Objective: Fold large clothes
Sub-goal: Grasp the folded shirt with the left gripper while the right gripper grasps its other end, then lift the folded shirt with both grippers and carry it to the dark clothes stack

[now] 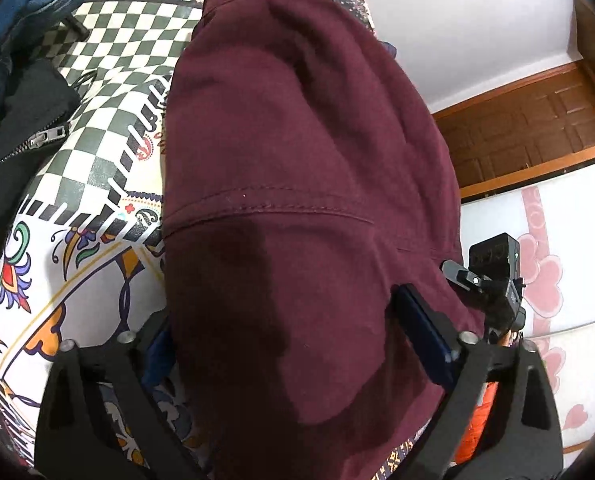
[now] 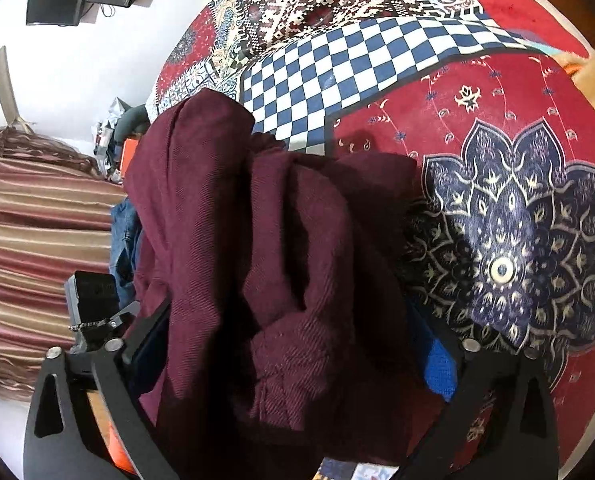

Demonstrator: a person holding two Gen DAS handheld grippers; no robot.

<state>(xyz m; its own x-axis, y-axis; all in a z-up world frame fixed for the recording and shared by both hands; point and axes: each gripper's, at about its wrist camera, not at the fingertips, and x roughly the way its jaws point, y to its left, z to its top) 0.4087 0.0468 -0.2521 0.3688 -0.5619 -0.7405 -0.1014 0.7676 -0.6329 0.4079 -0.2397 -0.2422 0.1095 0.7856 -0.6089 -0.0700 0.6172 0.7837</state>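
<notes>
A: In the left wrist view, what do we see?

B: A maroon garment (image 1: 297, 160) fills the middle, lying over a patterned bedspread (image 1: 97, 120). Our left gripper (image 1: 297, 344) stands wide, the cloth bunched between its jaws; whether the pads press on it we cannot tell. Dark clothes (image 1: 13, 100) with a zip sit far left.

A: And the right wrist view?

B: The same garment (image 2: 277, 240), crumpled in folds, rises between the jaws of our right gripper (image 2: 289, 356), also spread wide. A blue pad (image 2: 441, 368) shows on its right side, clear of the cloth. The bedspread (image 2: 497, 120) lies beyond.

A: Which step are we at?

B: We judge we are laying the garment down on the bed for a fold. Next we would need to let go cleanly and smooth it flat.

A: What is hidden?

B: The garment's edges, its kind, and both pairs of fingertips.
</notes>
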